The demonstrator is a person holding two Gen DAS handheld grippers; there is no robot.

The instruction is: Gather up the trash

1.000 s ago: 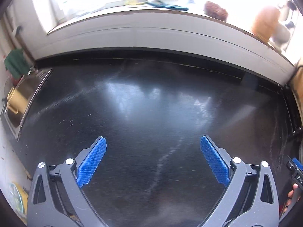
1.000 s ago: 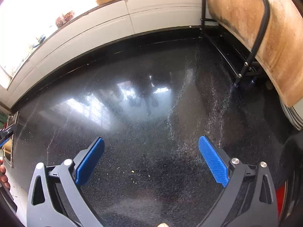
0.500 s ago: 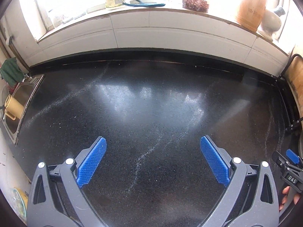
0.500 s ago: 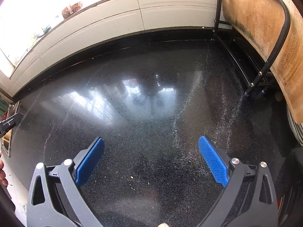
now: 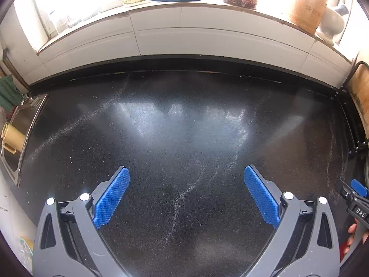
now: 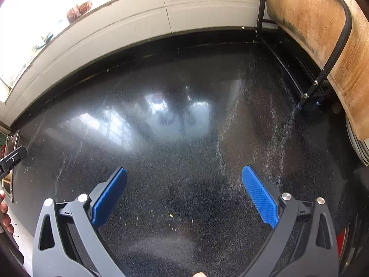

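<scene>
Only crumbs (image 6: 171, 215) lie between right claw (image 6: 184, 194) fingers.

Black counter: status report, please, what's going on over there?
Left tool open, empty. Right tool open, empty. Only small crumbs on black counter. Nothing in the way.

The left claw (image 5: 186, 196) is wide open with nothing in it. The right claw (image 6: 184, 196) is wide open too, and holds nothing. Both point forward and down, side by side. Fingers (image 5: 356, 235) hold the right one's handle.
</scene>
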